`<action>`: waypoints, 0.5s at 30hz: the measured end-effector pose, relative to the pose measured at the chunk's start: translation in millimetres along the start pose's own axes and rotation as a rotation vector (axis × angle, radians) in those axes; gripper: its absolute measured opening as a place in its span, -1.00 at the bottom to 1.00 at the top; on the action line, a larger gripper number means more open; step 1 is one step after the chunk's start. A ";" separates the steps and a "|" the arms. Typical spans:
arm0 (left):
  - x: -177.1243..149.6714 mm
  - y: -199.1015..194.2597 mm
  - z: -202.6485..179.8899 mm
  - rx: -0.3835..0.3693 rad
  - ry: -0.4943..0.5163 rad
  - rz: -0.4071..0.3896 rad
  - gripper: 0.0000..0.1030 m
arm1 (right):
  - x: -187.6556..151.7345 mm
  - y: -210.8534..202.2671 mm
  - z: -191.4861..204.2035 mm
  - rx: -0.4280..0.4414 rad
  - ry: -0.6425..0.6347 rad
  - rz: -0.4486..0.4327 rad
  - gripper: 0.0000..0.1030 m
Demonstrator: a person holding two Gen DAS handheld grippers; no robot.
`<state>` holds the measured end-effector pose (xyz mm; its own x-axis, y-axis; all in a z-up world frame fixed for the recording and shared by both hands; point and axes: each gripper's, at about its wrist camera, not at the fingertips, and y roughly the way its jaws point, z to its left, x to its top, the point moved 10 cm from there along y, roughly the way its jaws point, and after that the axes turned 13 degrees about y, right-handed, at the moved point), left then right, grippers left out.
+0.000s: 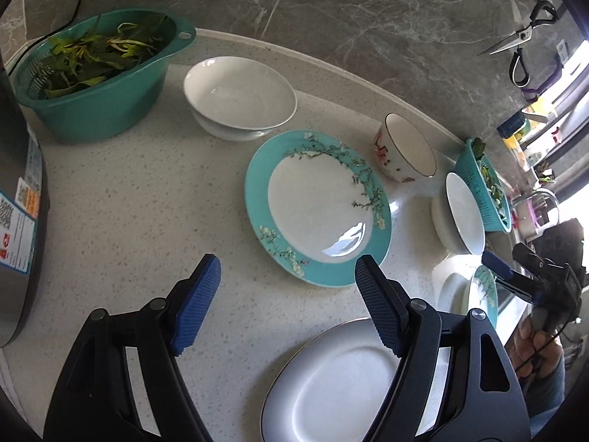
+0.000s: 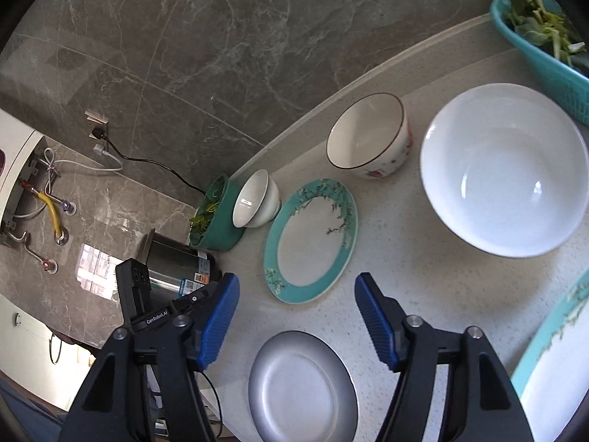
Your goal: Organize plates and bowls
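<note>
My left gripper [image 1: 287,276] is open and empty above the counter, with a teal-rimmed flowered plate [image 1: 320,210] just ahead of its fingertips. A white plate [image 1: 331,379] with a thin dark rim lies under its right finger. Two stacked white bowls [image 1: 239,92] sit farther back, a small flowered bowl [image 1: 405,147] to the right. My right gripper [image 2: 296,291] is open and empty over bare counter between the dark-rimmed plate [image 2: 302,386] and the teal plate [image 2: 313,243]. A large white bowl [image 2: 504,169] stands to its right, and a second teal plate [image 2: 552,350] lies at the right edge.
A green basin of leafy greens [image 1: 99,70] stands at the back left beside a steel pot [image 1: 18,221]. A teal colander of greens [image 1: 486,191] sits at the far right near the sink. Scissors [image 1: 515,40] hang on the grey marble wall.
</note>
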<state>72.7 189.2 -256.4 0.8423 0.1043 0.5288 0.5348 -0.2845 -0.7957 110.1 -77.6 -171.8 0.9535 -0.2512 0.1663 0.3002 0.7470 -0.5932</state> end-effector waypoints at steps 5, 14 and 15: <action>6.2 8.6 2.4 -0.007 -0.003 0.006 0.44 | -0.2 15.5 3.3 0.002 0.004 0.033 0.36; 12.8 39.2 17.7 -0.021 -0.014 0.060 0.44 | 14.7 40.6 0.4 -0.006 0.032 0.061 0.36; 14.6 41.6 18.4 -0.023 -0.013 0.062 0.44 | 16.8 43.7 0.8 -0.007 0.031 0.064 0.36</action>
<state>108.5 196.5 -287.2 0.8748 0.0978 0.4745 0.4796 -0.3129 -0.8198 139.2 -48.7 -194.3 0.9695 -0.2221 0.1036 0.2385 0.7577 -0.6075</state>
